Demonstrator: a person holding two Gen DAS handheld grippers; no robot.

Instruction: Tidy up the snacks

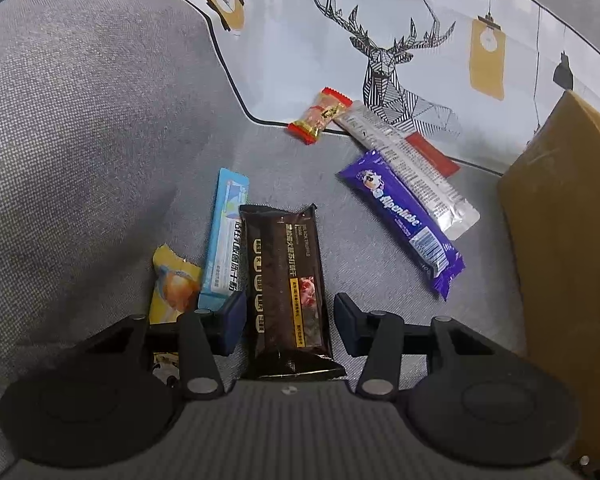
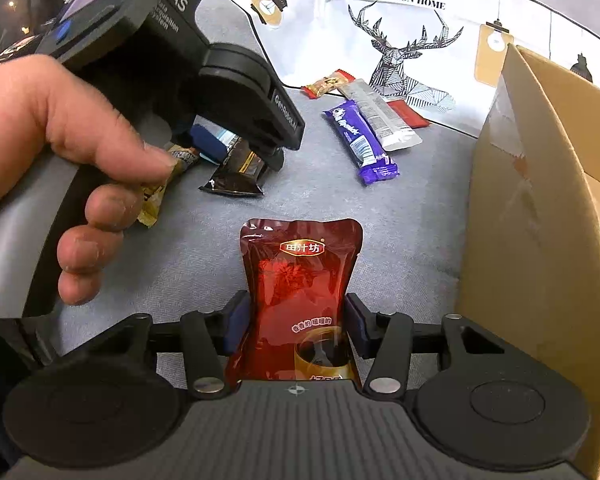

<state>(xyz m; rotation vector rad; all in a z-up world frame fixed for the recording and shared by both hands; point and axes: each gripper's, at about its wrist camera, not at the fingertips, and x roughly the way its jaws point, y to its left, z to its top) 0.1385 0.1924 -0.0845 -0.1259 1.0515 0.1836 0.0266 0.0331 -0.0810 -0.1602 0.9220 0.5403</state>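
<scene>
A dark brown snack packet point(image 1: 286, 280) lies lengthwise on the grey sofa seat point(image 1: 100, 160) between the jaws of my left gripper point(image 1: 290, 320). The left pad is at its edge, and a thin strip of fabric shows at the right pad. My right gripper point(image 2: 298, 322) is shut on a red drink pouch point(image 2: 300, 280), pinching its waist. Further off lie a purple Alpenliebe bar point(image 1: 400, 216), a silver sachet point(image 1: 408, 168) and a red-and-yellow candy point(image 1: 320, 114). A light blue pack point(image 1: 226, 236) and a yellow packet point(image 1: 172, 288) sit left of the brown one.
An open cardboard box point(image 2: 532, 200) stands at the right, close to the pouch. A white cushion with a deer print point(image 1: 380, 40) leans behind the snacks. A person's hand point(image 2: 60, 140) holds the left gripper point(image 2: 240, 154) at the upper left of the right wrist view.
</scene>
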